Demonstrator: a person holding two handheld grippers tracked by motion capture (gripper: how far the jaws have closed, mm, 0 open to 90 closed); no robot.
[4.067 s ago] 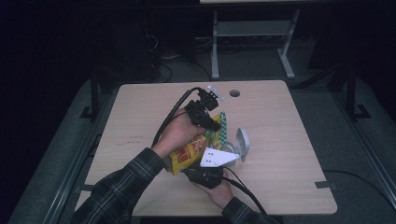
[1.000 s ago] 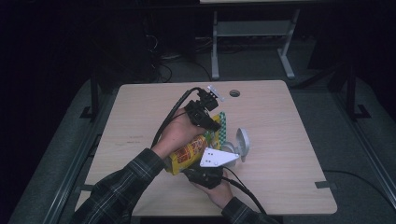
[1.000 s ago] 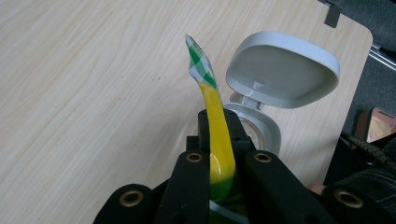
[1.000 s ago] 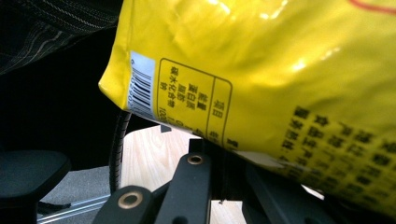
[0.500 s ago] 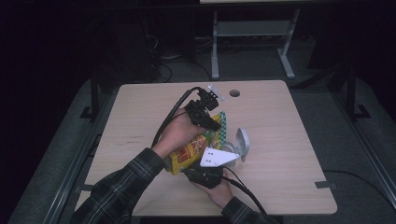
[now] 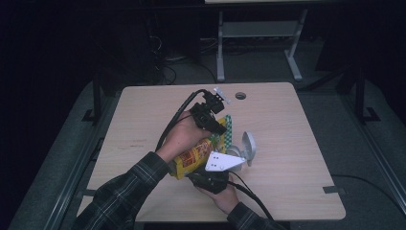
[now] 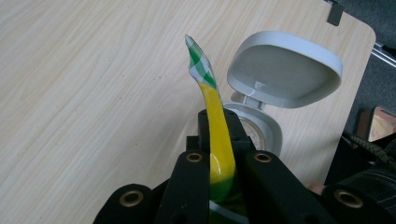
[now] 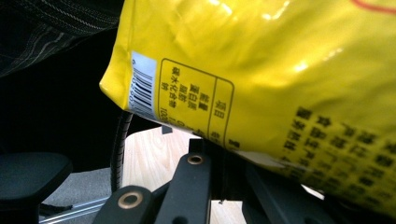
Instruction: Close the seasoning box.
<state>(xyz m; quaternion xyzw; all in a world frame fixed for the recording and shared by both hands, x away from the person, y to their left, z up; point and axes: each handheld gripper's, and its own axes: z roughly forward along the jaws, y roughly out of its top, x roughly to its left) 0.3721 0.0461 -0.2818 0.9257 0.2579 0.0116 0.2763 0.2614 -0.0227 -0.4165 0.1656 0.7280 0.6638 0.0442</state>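
Glossy yellow plastic snack bag (image 8: 289,70): barcode, boxed table of Chinese characters, "100" partly legible; remaining print blurred.

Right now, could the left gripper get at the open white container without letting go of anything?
Probably not. The left gripper is shut on the yellow bag's top edge. The white container stands just beyond its jaws, lid up, nothing between, but the jaws are occupied.

- The high view is dim: the room around the table (image 6: 287,143) falls to near black, and only the pale wood tabletop catches soft, even light.
- The left gripper view is bright and sharp, with faint shadows on the wood.
- The right gripper view shows white glare on the yellow packet (image 8: 280,70); its nearest print is blurred, and the background is dark.
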